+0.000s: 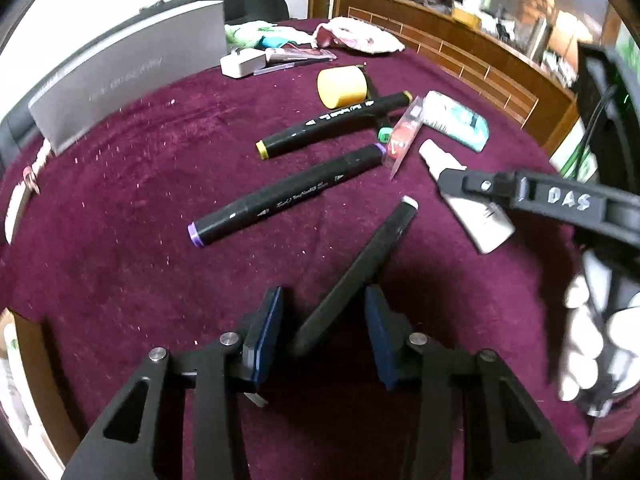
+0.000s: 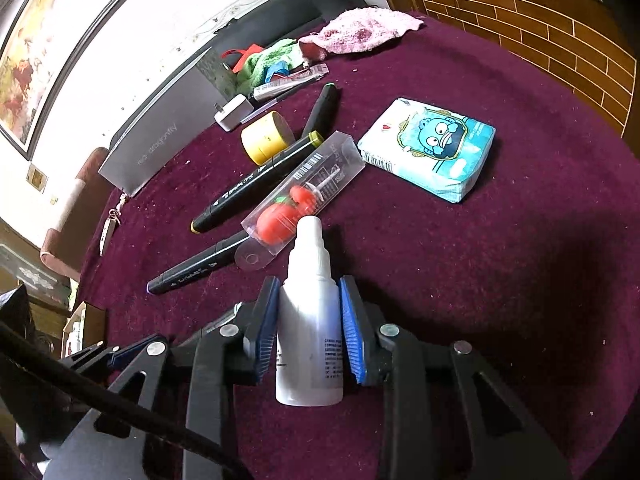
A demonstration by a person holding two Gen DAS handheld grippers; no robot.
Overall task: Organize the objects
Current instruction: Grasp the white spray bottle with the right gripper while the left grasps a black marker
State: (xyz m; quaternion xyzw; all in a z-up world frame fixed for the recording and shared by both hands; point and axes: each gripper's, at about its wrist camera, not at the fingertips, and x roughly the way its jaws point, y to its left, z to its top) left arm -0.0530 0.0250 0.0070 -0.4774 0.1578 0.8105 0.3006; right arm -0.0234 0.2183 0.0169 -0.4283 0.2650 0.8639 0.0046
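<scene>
My left gripper [image 1: 324, 292] is shut on a black marker with a white cap [image 1: 384, 236], which lies slantwise between the blue pads above the maroon tablecloth [image 1: 132, 216]. My right gripper [image 2: 309, 286] is shut on a white squeeze bottle [image 2: 310, 340], nozzle pointing away. In the left wrist view that bottle [image 1: 480, 224] shows at the right under one black finger [image 1: 520, 192]. Loose on the cloth lie a purple-capped marker [image 1: 288, 196], a yellow-capped marker [image 1: 336, 124], a green-capped marker [image 2: 324, 108] and a clear case with a red item [image 2: 304, 196].
A tissue pack [image 2: 428, 148] lies to the right of the markers. A yellow round tub [image 2: 266, 136], a white plug [image 2: 234, 112], a grey box [image 2: 160, 148], a pink cloth [image 2: 360, 30] and green fabric sit toward the back. Wooden shelving runs behind the table.
</scene>
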